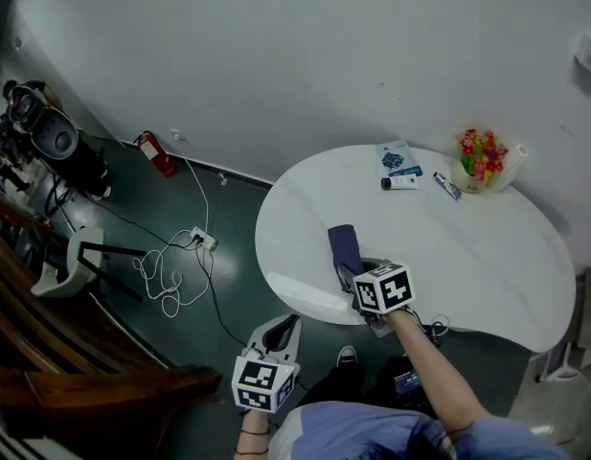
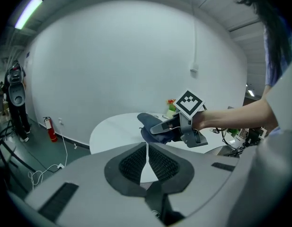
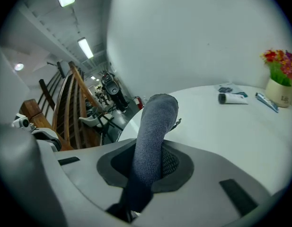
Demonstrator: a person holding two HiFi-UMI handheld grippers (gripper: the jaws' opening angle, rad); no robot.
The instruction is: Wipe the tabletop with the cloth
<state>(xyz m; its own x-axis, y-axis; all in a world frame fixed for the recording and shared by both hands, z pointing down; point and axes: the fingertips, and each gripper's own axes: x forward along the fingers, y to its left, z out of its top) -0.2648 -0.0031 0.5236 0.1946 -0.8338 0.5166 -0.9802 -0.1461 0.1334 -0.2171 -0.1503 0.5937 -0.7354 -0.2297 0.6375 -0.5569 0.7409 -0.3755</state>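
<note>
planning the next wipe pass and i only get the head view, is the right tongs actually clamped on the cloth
observer: yes, the right gripper view shows the right tongs shut on the cloth, which sticks up out of them as a grey-blue roll
operator: ok and the left tongs, anything in them
observer: no, the left gripper view shows the left tongs shut with nothing between them

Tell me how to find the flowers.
Look at the white table. At its far edge, right of the tube and blue packet, stands a small pot of flowers. Nothing else there has red and yellow blooms.
</note>
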